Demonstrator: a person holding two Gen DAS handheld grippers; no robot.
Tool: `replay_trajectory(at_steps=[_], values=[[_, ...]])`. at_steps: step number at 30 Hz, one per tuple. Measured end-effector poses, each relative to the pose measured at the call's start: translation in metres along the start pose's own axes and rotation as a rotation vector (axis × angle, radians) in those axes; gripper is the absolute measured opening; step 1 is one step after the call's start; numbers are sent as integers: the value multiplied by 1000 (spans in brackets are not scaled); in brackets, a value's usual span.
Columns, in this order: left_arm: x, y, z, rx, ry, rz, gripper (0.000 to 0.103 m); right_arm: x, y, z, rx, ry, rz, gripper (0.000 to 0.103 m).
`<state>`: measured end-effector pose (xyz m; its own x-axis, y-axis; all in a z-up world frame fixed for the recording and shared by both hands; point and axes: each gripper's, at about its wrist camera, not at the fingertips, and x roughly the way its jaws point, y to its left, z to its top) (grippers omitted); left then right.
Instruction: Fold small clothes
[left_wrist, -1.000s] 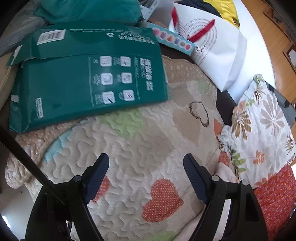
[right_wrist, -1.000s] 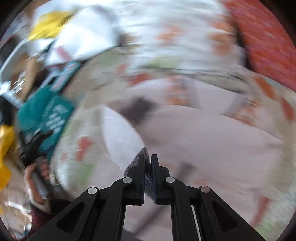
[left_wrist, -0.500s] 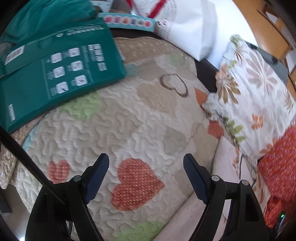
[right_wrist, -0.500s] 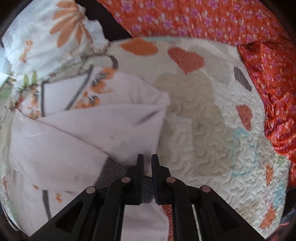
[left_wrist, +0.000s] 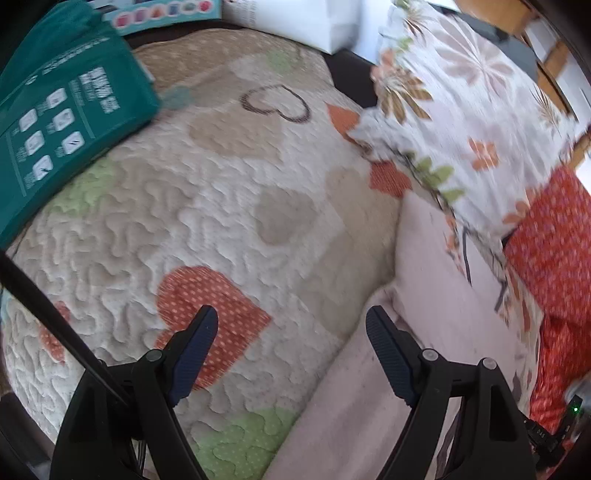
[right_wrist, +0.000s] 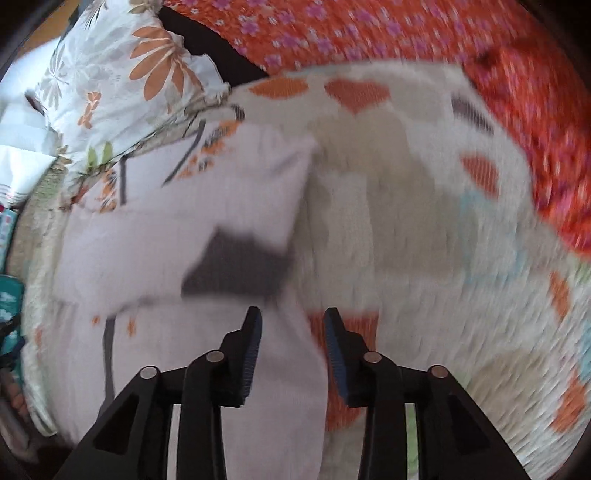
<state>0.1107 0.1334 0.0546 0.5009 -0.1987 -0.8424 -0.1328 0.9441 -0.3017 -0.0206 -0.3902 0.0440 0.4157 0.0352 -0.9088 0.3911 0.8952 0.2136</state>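
Quilted bedcover (left_wrist: 229, 221), cream with heart patches, fills both views; it is the work surface. Red floral fabric (right_wrist: 406, 33) bunched along its far and right edge in the right view. Floral pillow (left_wrist: 461, 110) sits at the upper right of the left view, touching the garment's far end. Green printed package (left_wrist: 55, 129) lies on the quilt at the left, well apart from the garment.

Task item: small pale pink garment (right_wrist: 155, 236) with orange and grey print, lying flat on the quilt, partly folded, one panel laid over the rest. Dark grey cuff or band (right_wrist: 236, 269) lies on top near the fold's lower edge. Right view is motion-blurred, so fine seams cannot be told.

Right hand-held gripper (right_wrist: 291, 332): jaws opening, pads apart, nothing pinched; the garment edge lies below them, apparently just released. Left hand-held gripper (left_wrist: 291, 332): jaws wide apart, empty, hovering over the quilt just beside the garment's left edge (left_wrist: 369, 369).

Step, as judged: one fold just laid down, right side letting go. Next move likely calls for both grippers to take hold of an unfolded edge or the lower hem and bring it over. Thin cloth, so pinch low and one layer only; risk of dragging the laid fold open.
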Motion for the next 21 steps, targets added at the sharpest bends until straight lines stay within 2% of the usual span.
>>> replay_trajectory(at_steps=[3,6,7,9,10,13,15,18,21], values=[[6,-9,-9,58,33,-29,81,2,-17,-27,43,28,77,44],[15,-11,-25,89,109,-119,81,8,-31,-55,94,64,188,44],[18,-9,-31,87,141,-155,81,9,-34,-64,112,56,231,44],[23,-4,-43,74,192,-204,81,5,-33,-72,119,21,259,47],[26,-1,-49,63,220,-227,81,4,-32,-77,126,19,306,47],[19,6,-63,64,216,-264,71,11,-29,-89,170,51,464,47],[17,9,-70,58,241,-300,58,15,-27,-99,186,71,543,47],[13,19,-84,15,263,-347,52,18,-25,-117,217,78,639,47],[4,25,-100,-12,260,-365,52,18,-24,-134,245,96,716,45]])
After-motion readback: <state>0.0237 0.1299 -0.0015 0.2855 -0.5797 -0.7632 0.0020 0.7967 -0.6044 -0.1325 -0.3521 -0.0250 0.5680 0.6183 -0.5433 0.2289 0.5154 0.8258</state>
